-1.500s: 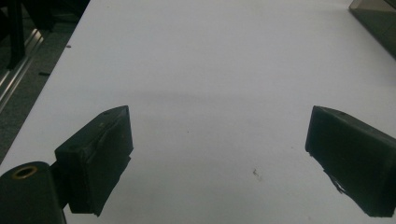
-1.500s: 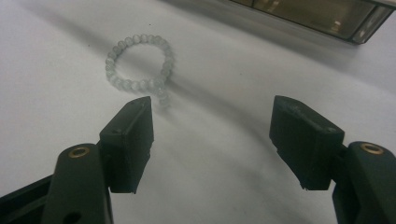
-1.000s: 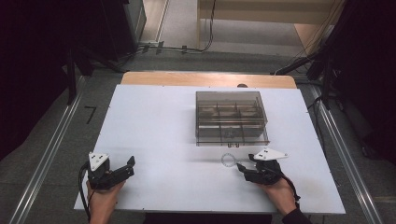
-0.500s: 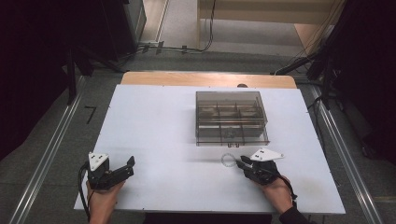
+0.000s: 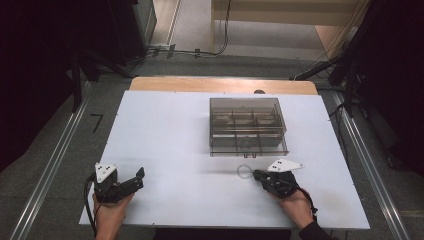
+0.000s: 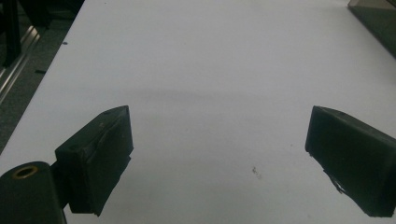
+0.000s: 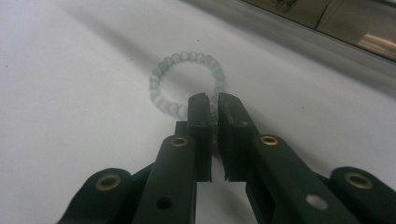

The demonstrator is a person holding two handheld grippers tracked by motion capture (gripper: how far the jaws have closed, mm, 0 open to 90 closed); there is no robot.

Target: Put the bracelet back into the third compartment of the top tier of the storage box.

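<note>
A: What are the right tongs (image 7: 211,103) doing?
B: Their jaws have just been closing, and they are now pinching the near side of the pale bead bracelet (image 7: 173,58), which is lying flat on the white tabletop (image 5: 170,135).
A: And the left tongs (image 6: 219,140)?
B: They are gaping wide with nothing between them (bare tabletop beneath).
A: Farther off?
B: A smoky clear compartment box (image 5: 247,126) is sitting just beyond the bracelet.

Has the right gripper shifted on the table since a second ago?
No. The right gripper sits at the same spot below the clear organizer box; only its jaws have just been closing, now pinching the bead bracelet.
</note>
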